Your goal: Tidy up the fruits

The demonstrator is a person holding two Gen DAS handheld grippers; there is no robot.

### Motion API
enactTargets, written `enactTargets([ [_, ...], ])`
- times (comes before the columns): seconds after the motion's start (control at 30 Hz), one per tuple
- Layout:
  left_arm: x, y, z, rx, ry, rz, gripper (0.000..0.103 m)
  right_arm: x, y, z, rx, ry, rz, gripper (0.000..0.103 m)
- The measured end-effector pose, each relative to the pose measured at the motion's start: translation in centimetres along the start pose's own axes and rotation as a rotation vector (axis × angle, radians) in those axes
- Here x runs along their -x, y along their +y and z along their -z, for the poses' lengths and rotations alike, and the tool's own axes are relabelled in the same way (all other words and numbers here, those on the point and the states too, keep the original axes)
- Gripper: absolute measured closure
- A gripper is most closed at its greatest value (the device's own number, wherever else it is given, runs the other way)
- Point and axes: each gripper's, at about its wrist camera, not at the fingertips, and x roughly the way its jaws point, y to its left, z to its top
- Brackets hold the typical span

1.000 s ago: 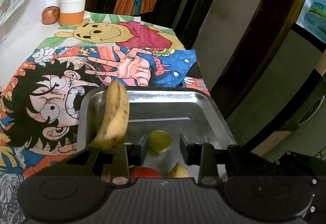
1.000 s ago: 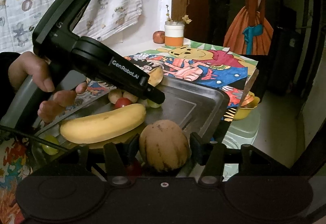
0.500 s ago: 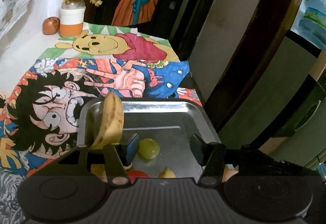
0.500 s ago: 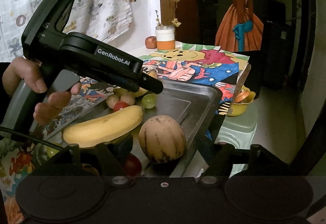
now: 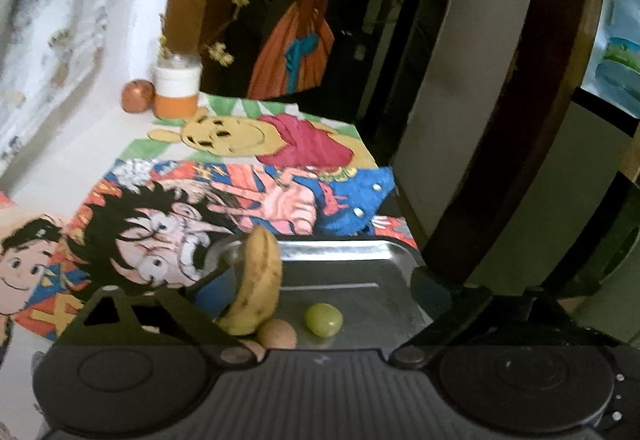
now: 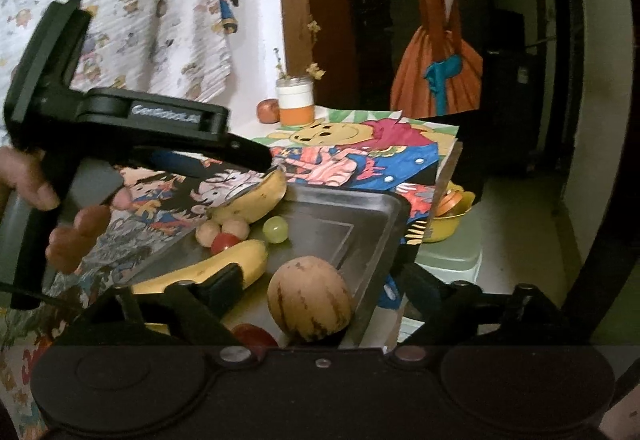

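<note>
A metal tray [image 6: 360,228] holds the fruit: two bananas [image 6: 216,268] [image 6: 252,200], a green grape [image 6: 275,229], a cherry tomato [image 6: 224,243], small beige fruits [image 6: 208,233] and a striped tan melon-like fruit [image 6: 310,300]. My right gripper [image 6: 320,286] is opening. The striped fruit rests on the tray between its jaws, both pads clear of it. My left gripper [image 5: 320,296] is also opening above the tray [image 5: 360,264]. Nothing is gripped, and the green grape [image 5: 324,319] lies beyond its spread fingers beside a leaning banana [image 5: 258,280]. A hand [image 6: 60,224] holds that left gripper [image 6: 140,120].
The tray sits on a cartoon-painted cloth [image 5: 248,168] near the table's right edge. A white-and-orange jar [image 5: 176,88] with dried flowers and a reddish fruit [image 5: 138,101] stand at the far back. A yellow bowl [image 6: 448,216] sits lower, off the table's right side.
Both grippers' jaws have spread wide. The right one let go of the striped fruit, which now rests on the tray. The left gripper lifted and drew back from the green grape.
</note>
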Motion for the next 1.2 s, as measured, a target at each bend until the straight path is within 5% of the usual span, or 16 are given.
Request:
enactTargets([
  [0.4,3.0,0.6,0.3,-0.023,-0.095,-0.085,0.0,1.5,0.2,-1.0,-0.115,-0.069,0.066,0.005],
  [1.2,8.0,2.6,2.7,-0.018,-0.16,-0.163,0.0,5.5,3.3,-3.2,-0.076,-0.16,0.172,0.001],
])
